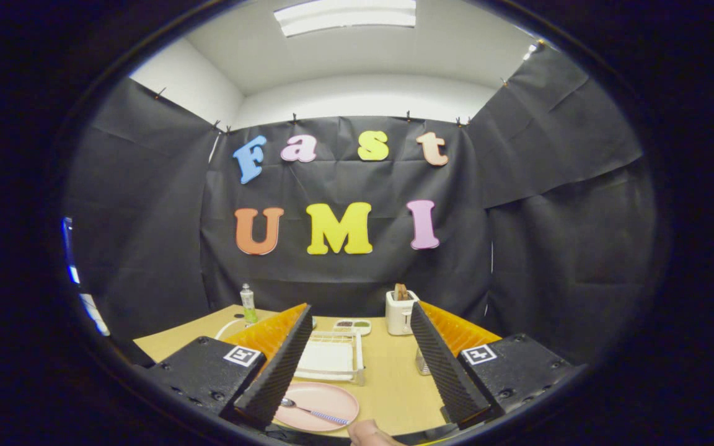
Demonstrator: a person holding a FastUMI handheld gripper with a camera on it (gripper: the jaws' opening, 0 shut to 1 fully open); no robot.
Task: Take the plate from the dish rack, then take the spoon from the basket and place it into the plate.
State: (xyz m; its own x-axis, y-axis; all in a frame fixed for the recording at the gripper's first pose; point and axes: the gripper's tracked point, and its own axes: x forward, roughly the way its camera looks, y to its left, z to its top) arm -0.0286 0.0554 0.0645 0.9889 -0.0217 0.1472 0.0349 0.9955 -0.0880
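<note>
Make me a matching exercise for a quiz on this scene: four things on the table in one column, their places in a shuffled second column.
Things:
1. spoon
2. pink plate
3. toaster
4. bottle

Places:
A. far end of the table, beyond the left finger
B. lying on the plate
C. on the table, between the open gripper fingers
D. far end of the table, beside the small tray

Pairs: 1-B, 2-C, 3-D, 4-A
</note>
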